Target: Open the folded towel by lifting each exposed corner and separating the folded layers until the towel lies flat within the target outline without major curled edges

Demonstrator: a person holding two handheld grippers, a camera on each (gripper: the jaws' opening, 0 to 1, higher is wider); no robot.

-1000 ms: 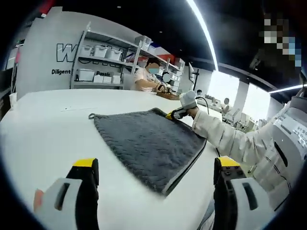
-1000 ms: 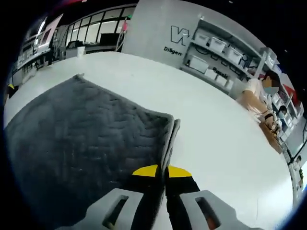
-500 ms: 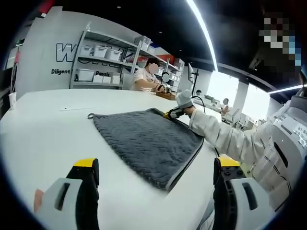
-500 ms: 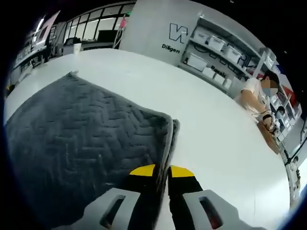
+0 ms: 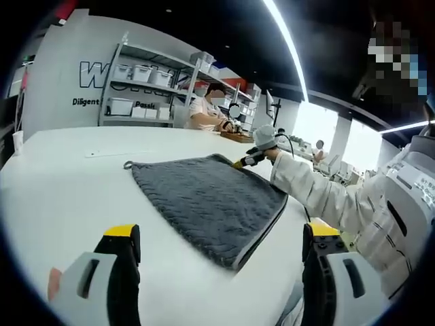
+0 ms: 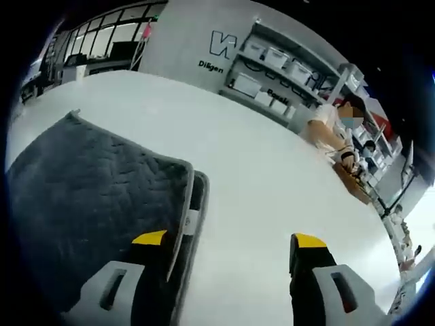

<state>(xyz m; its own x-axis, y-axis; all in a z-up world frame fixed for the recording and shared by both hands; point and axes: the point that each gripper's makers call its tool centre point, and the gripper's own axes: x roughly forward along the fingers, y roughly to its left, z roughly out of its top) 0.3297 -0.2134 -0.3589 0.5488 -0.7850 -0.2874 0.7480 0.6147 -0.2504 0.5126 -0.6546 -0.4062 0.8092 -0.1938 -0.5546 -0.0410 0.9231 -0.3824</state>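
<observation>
Change noted: the right gripper [image 6: 228,241], whose yellow-tipped jaws were pressed together on the towel's edge half a second ago, now has them spread wide apart with nothing between them; its left jaw sits at the towel's bound edge, its right jaw over bare table. The left gripper [image 5: 221,234] is unchanged, jaws wide apart and empty, held back from the towel.

The grey towel [image 5: 204,197] lies folded on the white table [image 5: 61,183], its layered edges visible along the near side. Position against any target outline cannot be judged.

The left gripper view shows the right gripper at the towel's far corner, with the person's sleeve [image 5: 319,197] reaching in from the right, and a hanging loop [image 5: 127,164] at the towel's opposite corner. The right gripper view shows close detail instead: the herringbone quilting and a lower layer protruding beside the top layer's edge. Both views show shelving [image 6: 285,68] with bins and a seated person [image 6: 331,129] at the table's far end
</observation>
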